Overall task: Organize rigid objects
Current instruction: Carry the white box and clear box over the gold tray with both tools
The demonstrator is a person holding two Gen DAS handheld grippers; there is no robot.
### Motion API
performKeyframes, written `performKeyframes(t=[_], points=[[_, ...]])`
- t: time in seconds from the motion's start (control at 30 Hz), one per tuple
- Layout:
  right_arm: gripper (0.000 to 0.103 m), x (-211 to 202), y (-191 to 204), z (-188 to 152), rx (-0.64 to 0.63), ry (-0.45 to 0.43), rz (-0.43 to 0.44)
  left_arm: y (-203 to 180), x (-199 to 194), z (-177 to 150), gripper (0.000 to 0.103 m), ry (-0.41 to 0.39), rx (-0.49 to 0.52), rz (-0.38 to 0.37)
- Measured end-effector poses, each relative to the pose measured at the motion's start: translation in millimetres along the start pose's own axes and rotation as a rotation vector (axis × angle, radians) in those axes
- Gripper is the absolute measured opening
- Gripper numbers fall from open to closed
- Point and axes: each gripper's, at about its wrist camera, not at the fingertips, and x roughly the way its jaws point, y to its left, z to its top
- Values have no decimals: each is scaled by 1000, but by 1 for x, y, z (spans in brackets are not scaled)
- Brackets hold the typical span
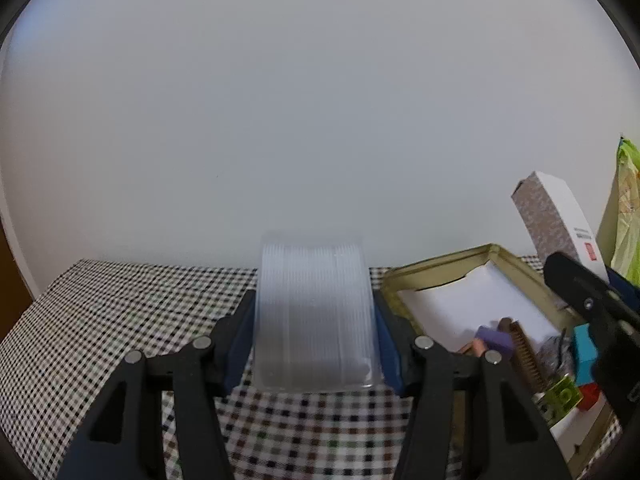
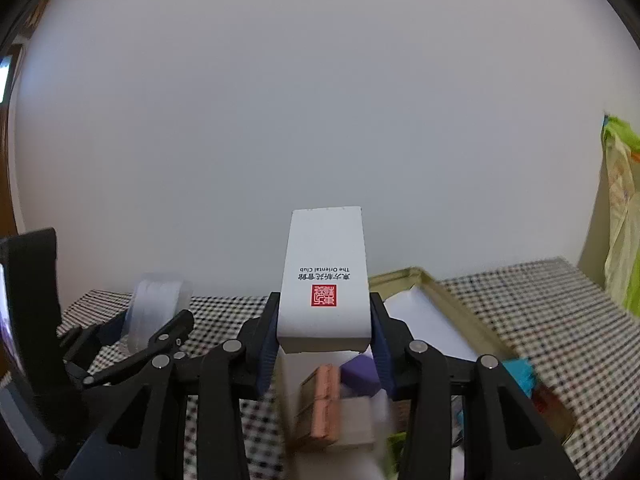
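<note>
My left gripper is shut on a clear ribbed plastic case, held up above the checked tablecloth. My right gripper is shut on a white carton with a red seal and printed text, lifted over an open gold tin box. In the left wrist view the same carton and the right gripper show at the right, above the tin box. The plastic case and the left gripper appear at the left of the right wrist view.
The tin box holds white paper, a purple block, a brown comb-like piece, and teal, green and red pieces. A pale wall stands behind the table. A green bag hangs at far right.
</note>
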Motion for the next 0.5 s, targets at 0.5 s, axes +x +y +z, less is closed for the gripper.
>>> performKeyframes(t=[0.5], points=[[44,7,-52,17,-14,11,-107,-59,19,14,54,6,31,-104]])
